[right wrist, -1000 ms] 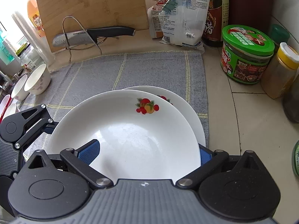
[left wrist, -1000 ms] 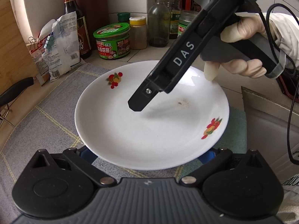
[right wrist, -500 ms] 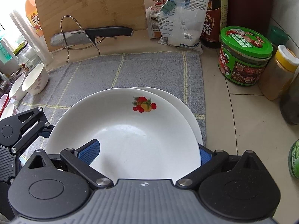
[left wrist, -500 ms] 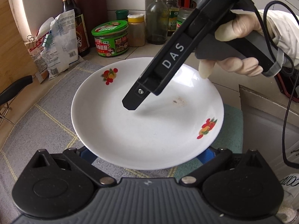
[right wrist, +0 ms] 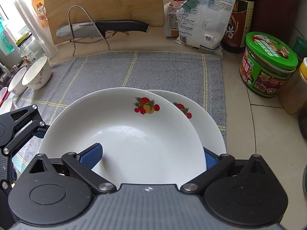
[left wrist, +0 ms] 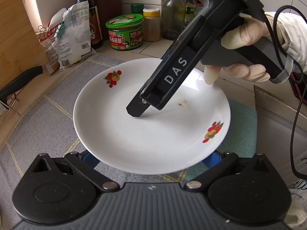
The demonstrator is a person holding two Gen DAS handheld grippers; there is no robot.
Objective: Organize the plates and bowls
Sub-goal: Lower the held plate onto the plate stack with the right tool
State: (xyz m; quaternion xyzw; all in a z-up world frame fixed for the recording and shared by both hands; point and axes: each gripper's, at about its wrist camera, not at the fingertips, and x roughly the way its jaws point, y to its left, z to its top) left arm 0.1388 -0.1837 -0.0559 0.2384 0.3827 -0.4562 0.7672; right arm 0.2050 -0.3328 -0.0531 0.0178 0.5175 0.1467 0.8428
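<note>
White china with a fruit print, that's the top plate (right wrist: pixel 134 134), and it sits overlapping a matching lower plate (right wrist: pixel 209 122) that peeks out on its right side, both over the grey checked cloth (right wrist: pixel 163 71) on the counter. The right gripper (right wrist: pixel 150 156) has the top plate by its near rim: one blue pad (right wrist: pixel 92 154) lies on the inner surface, the other is tucked past the edge lower down, so the jaws are pinching the plate. From the left wrist view you see that upper finger planted near the plate's middle, a gloved hand (left wrist: pixel 247 38) wrapped round the handle, and a small brown smudge (left wrist: pixel 184 103) on the china just beside it (whether the plate's underside touches the one below, I cannot tell). The left gripper (left wrist: pixel 152 159) waits at the opposite rim with jaws spread wide, its pads low on either side and gripping nothing. Further out: two small bowls (right wrist: pixel 37 72) at the cloth's left edge, a knife (right wrist: pixel 99 28) resting in a wire stand (right wrist: pixel 86 19) against a wooden board (right wrist: pixel 103 0), a clipped bag (right wrist: pixel 207 19), a dark bottle (right wrist: pixel 238 23) and a green-lidded jar (right wrist: pixel 268 63) on the tiles at right.
</note>
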